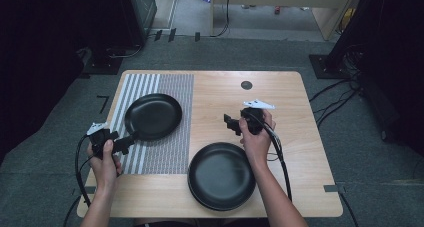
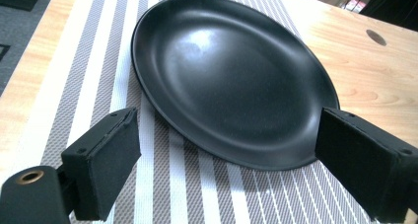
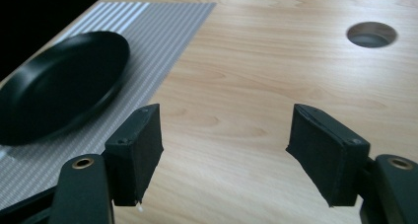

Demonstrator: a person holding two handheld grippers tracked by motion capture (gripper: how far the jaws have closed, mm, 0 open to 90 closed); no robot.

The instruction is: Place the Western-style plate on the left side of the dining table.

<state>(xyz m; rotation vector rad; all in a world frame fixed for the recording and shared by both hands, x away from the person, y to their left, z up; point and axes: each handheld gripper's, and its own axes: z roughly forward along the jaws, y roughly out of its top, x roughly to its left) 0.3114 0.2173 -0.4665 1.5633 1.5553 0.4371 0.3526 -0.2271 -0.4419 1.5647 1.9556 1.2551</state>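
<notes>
Left gripper (image 1: 121, 143) at the near rim of the black plate on the mat (image 1: 153, 116); jaws spread wide either side of that rim in the left gripper view, pads (image 2: 106, 157) not pressing, nothing held. Plate (image 2: 231, 76) flat on the striped placemat (image 1: 170, 142), toward its far end, empty. Looks like a release or a grip about to start; hard to say which. If gripping: keep jaws level with the rim, slide in so the lip sits between the pads, close gently, avoid dragging the mat. If letting go: draw straight back, away from the rim, so a pad does not clip the lip.

Stack of black plates (image 1: 221, 175) on bare wood at the near edge of the table (image 1: 280, 87), right of the mat; top plate empty, count beneath not clear.

Right gripper (image 1: 231, 123) up over bare wood beyond the stack, jaws apart, pads (image 3: 138, 145) with nothing between them. Cable hole (image 1: 246, 85) farther back, well apart from everything.
</notes>
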